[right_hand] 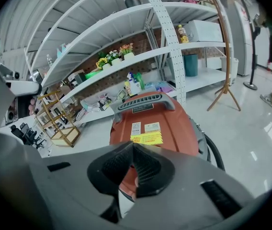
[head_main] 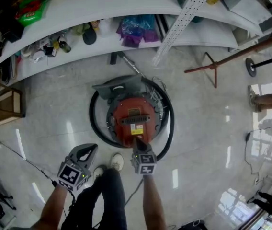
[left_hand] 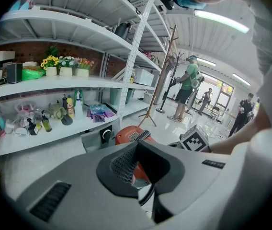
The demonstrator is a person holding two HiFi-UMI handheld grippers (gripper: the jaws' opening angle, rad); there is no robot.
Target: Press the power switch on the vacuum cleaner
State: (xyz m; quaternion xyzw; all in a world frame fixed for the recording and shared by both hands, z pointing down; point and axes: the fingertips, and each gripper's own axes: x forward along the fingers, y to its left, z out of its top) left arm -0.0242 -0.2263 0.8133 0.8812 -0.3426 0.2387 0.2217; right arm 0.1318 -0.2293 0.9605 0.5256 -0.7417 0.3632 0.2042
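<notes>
Right gripper (right_hand: 132, 145) jaws are seen brought together at the tips, nothing clamped between them; the tips are aimed at the near edge of the red vacuum cleaner (right_hand: 150, 123), just over its red top, and contact cannot be confirmed. In the head view the right gripper (head_main: 138, 141) is placed at the vacuum cleaner's (head_main: 133, 114) near rim, below the yellow label (head_main: 136, 120). The power switch itself cannot be picked out in any view. Left gripper (left_hand: 137, 143) jaws are likewise closed tip to tip with nothing held; it is held apart from the machine, to its left and nearer the person (head_main: 89, 148), with the vacuum cleaner (left_hand: 126, 134) seen beyond its tips. The vacuum cleaner is set on the pale floor (head_main: 203, 128), ringed by a black hose (head_main: 94, 123), with a grey attachment (head_main: 119, 86) at its far side. A white shoe (head_main: 117, 162) is seen between the two grippers. White shelves (head_main: 126, 42) with bottles and packets are run along the far side, and a brown coat stand (head_main: 212, 66) is seen to the right.
</notes>
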